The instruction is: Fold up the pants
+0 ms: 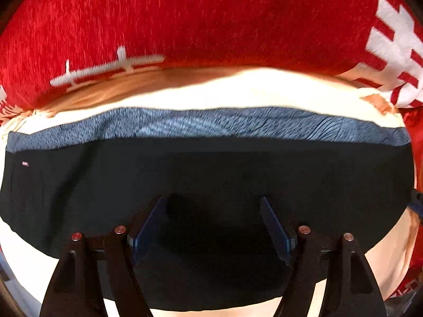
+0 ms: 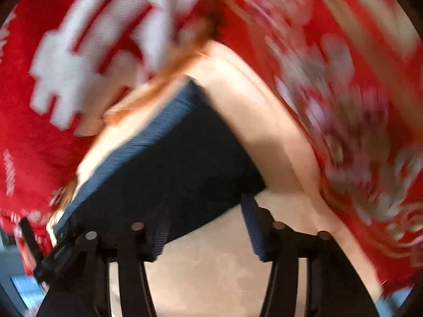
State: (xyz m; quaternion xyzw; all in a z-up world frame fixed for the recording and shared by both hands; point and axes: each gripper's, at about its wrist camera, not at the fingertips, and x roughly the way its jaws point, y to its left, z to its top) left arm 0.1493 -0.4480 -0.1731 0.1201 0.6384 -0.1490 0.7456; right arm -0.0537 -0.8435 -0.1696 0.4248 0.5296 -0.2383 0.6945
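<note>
Dark pants, folded into a flat rectangle, lying on cream sheet of a bed. Grey-blue heathered waistband along far long edge of the bundle, toward red blanket with white pattern bunched at far side of the sheet. Small tag visible near left end of the pants, just below waistband.

Left gripper pointing straight down over the pants, near their middle toward the near edge. Jaws apart, blue pads on inner faces visible, nothing clamped between them; only dark cloth seen below the gap. Contact of the tips with the cloth not clear.

Right wrist view heavily motion-blurred. Right gripper angled steeply down at a corner of the folded pants, near the sheet edge. Jaws parted, nothing pinched: left finger over the pants' edge, right finger just beside the corner over bare sheet. Whether left finger touches cloth not readable through blur. Waistband running diagonally along upper left side of the bundle. Red patterned blanket wrapping around far and right sides of the sheet; details smeared.
</note>
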